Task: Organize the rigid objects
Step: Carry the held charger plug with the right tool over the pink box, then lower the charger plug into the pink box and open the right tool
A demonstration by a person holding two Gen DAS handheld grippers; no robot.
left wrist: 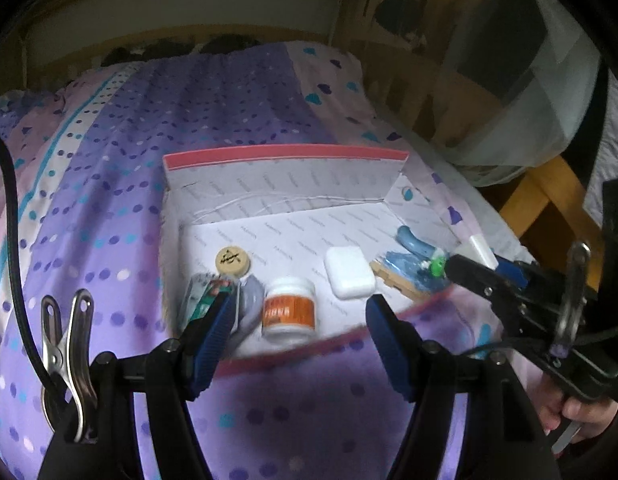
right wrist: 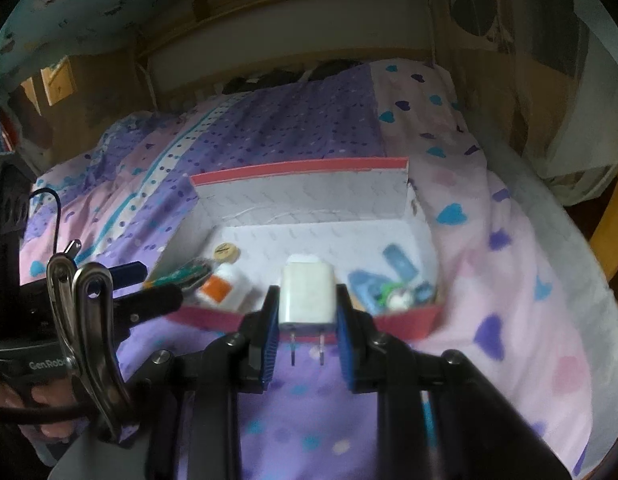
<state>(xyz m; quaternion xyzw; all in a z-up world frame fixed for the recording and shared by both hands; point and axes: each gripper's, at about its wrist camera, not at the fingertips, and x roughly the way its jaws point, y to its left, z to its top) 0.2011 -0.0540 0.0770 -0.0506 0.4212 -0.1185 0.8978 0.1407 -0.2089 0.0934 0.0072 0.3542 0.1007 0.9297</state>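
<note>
Right tongs [right wrist: 307,340] gripping a white charger [right wrist: 307,294] above the near rim of a box [right wrist: 301,196] on the bed [right wrist: 509,280], left tongs [left wrist: 299,344] wide and empty, jar [left wrist: 288,310] at 12 o'clock just beyond them.

Right gripper [right wrist: 307,312], lower centre: blue pads clamp a white two-pronged plug adapter [right wrist: 307,296] before a red-rimmed white cardboard box [right wrist: 305,194].

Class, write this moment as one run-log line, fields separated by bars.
right tongs: shut on white plug-in charger | left tongs: open, empty | red-rimmed white cardboard box: holds orange-labelled white jar, white rounded case
</note>
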